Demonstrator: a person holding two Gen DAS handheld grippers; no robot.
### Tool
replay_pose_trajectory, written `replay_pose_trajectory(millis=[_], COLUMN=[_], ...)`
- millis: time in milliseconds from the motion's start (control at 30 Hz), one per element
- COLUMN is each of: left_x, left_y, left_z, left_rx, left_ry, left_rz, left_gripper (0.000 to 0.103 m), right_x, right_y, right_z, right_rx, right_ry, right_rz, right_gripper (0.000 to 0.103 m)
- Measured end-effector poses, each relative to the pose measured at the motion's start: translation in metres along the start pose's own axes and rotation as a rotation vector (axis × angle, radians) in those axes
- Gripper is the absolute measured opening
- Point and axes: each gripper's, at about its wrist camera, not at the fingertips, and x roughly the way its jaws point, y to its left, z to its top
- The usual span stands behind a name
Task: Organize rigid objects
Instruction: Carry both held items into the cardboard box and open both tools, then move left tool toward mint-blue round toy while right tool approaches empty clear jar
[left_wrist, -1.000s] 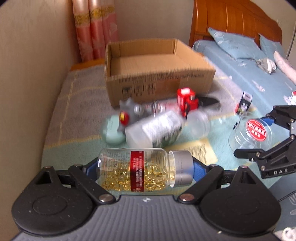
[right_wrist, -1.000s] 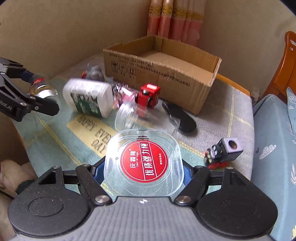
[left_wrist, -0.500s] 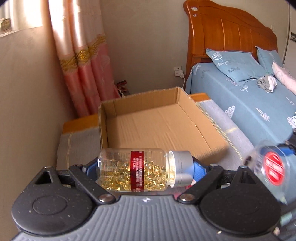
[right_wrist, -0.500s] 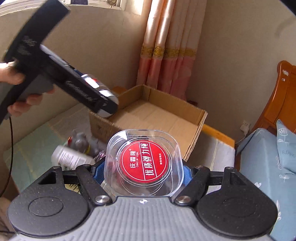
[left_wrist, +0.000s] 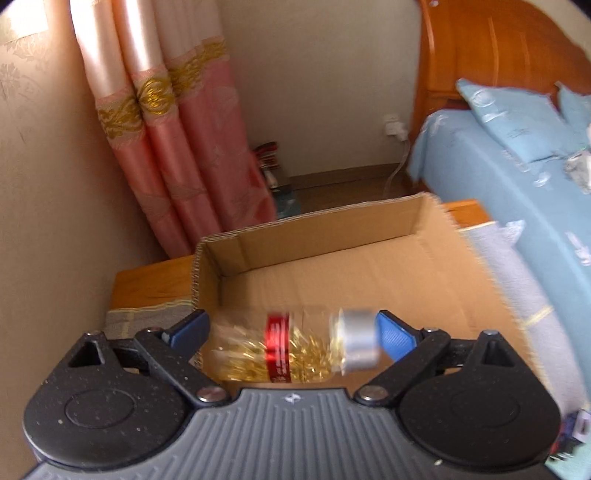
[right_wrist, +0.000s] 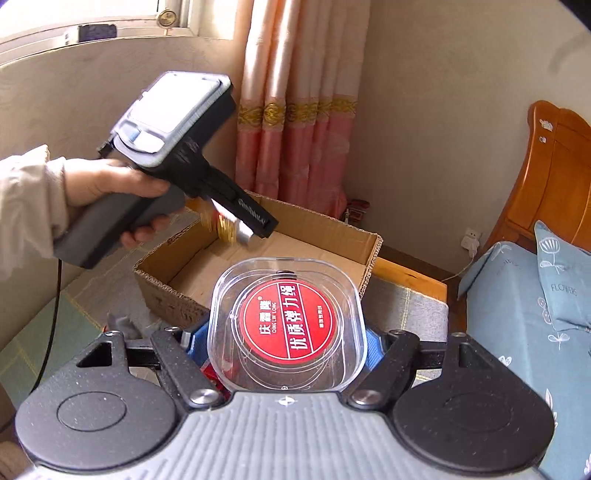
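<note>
Through my left wrist camera, my left gripper (left_wrist: 291, 332) has its blue-padded fingers (left_wrist: 190, 328) spread apart, and the clear plastic bottle of golden capsules with a red label band and silver cap (left_wrist: 291, 349) lies crosswise in the gap, blurred. Whether either pad touches it I cannot tell. The bottle sits over the near end of the open brown cardboard box (left_wrist: 332, 269), whose inside shows only bare cardboard here. The pink and gold curtain (left_wrist: 173, 129) hangs behind the box, and the bed with the light blue sheet (left_wrist: 517, 192) is off to the right.

Through my right wrist camera, my right gripper (right_wrist: 286, 338) is clamped on the clear, rounded-square plastic case with a round red label (right_wrist: 288, 325), its fingers pressing the case from both sides. The case is held up in front of the cardboard box (right_wrist: 177, 291), nearer than the box's front wall. My left hand (right_wrist: 122, 184) grips the handle of the left gripper (right_wrist: 240, 225) above the box's left part, and the capsule bottle (right_wrist: 231, 227) shows blurred at its tip, over the box opening. The wooden headboard (right_wrist: 550, 177) stands at the right.
</note>
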Motion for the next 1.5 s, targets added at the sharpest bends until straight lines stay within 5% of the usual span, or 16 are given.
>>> replay_pose_trajectory(millis=[67, 400, 667, 1067, 1233, 1500], left_x=[0.004, -0.045, -0.083, -0.107, -0.105, -0.105], left_y=[0.003, 0.029, 0.023, 0.036, 0.037, 0.035], left_z=[-0.001, -0.027, -0.067, -0.114, -0.127, -0.142], left_rx=[-0.006, -0.060, 0.005, -0.122, -0.133, -0.124], left_ry=[-0.003, -0.047, -0.074, -0.094, -0.077, -0.054], left_rz=[0.041, 0.004, 0.060, 0.045, 0.060, 0.081], left_gripper=[0.096, 0.096, 0.096, 0.096, 0.096, 0.096], right_x=[0.002, 0.029, 0.053, 0.097, 0.096, 0.065], right_y=[0.000, 0.003, -0.007, -0.021, -0.019, -0.010], right_z=[0.000, 0.010, 0.026, 0.043, 0.040, 0.028], right_rx=[0.002, -0.007, 0.015, 0.103, 0.114, 0.122], right_ry=[0.004, 0.045, 0.061, 0.086, 0.058, 0.061], right_rz=[0.001, 0.008, -0.003, -0.027, -0.049, -0.045], right_gripper=[0.080, 0.080, 0.080, 0.080, 0.103, 0.103])
